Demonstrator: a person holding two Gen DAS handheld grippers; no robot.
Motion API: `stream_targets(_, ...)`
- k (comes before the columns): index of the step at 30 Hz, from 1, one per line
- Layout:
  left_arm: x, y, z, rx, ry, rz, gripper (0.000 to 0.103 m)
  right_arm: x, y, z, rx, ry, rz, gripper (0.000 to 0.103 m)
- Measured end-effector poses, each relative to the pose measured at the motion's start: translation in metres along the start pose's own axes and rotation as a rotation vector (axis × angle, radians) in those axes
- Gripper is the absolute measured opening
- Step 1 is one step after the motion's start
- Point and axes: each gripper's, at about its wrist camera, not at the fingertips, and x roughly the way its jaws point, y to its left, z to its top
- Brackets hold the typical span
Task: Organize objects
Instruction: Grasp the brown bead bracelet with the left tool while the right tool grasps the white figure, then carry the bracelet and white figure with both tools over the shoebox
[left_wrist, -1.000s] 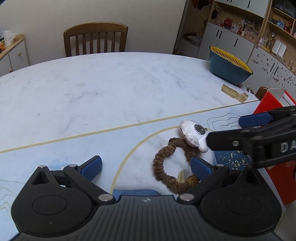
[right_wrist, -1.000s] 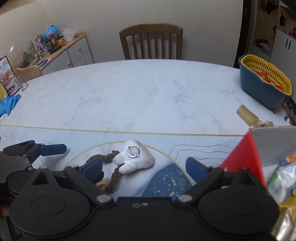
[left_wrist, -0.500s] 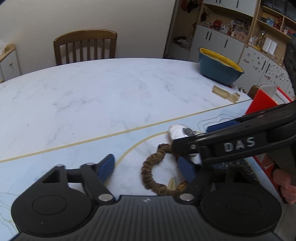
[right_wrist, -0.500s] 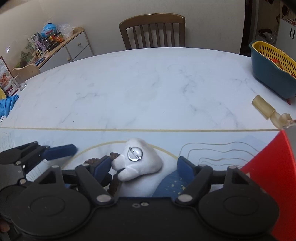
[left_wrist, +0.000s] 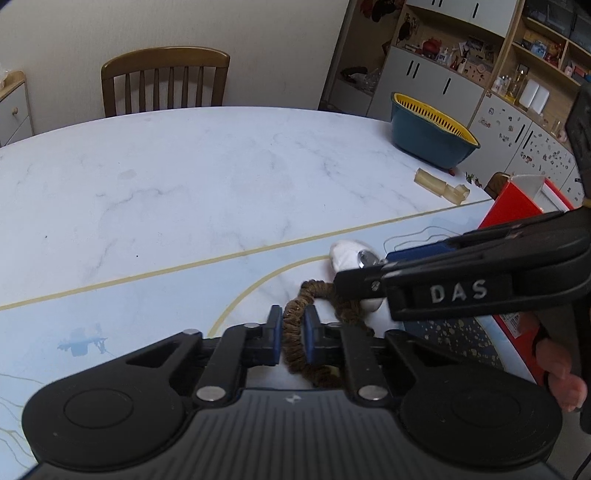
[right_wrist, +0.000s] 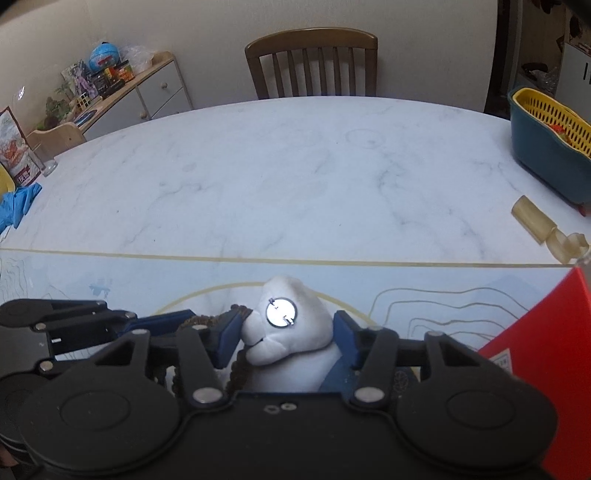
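A brown scrunchie (left_wrist: 295, 332) lies on the blue mat near the table's front edge. My left gripper (left_wrist: 293, 334) is shut on its left side. A white plush toy (right_wrist: 291, 332) with a shiny metal disc lies against the scrunchie (right_wrist: 207, 322). My right gripper (right_wrist: 286, 339) has a finger on each side of the plush, the left pad touching it and the right pad close beside it. In the left wrist view the right gripper's arm crosses over the plush (left_wrist: 347, 254) and hides most of it.
A red box (right_wrist: 546, 358) stands at the right, close to the right gripper. A teal basket with yellow liner (left_wrist: 428, 136) and a tan plastic piece (left_wrist: 441, 186) sit at the far right. A wooden chair (right_wrist: 314, 64) stands behind the table.
My left gripper has closed on the scrunchie. My right gripper has moved forward and narrowed around the white plush.
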Motion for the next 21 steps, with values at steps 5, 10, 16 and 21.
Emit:
stream_targets(5, -0.011, -0.004, 0.002, -0.005, -0.007, -0.009, 0.010, -0.015, 0.000, -0.003, 0.011, -0.012, -0.031, 0.050)
stream_targets(10, -0.033, -0.013, 0.007, 0.003, -0.020, -0.034, 0.009, -0.039, 0.002, -0.009, 0.023, -0.022, -0.036, 0.050)
stream_targets(16, -0.066, -0.029, 0.012, 0.022, -0.046, -0.058, 0.009, -0.074, 0.010, -0.017, 0.011, -0.048, -0.035, 0.050)
stream_targets(21, -0.097, -0.049, 0.019, 0.053, -0.079, -0.086, 0.009, -0.113, 0.012, -0.020, -0.003, -0.111, -0.020, 0.050)
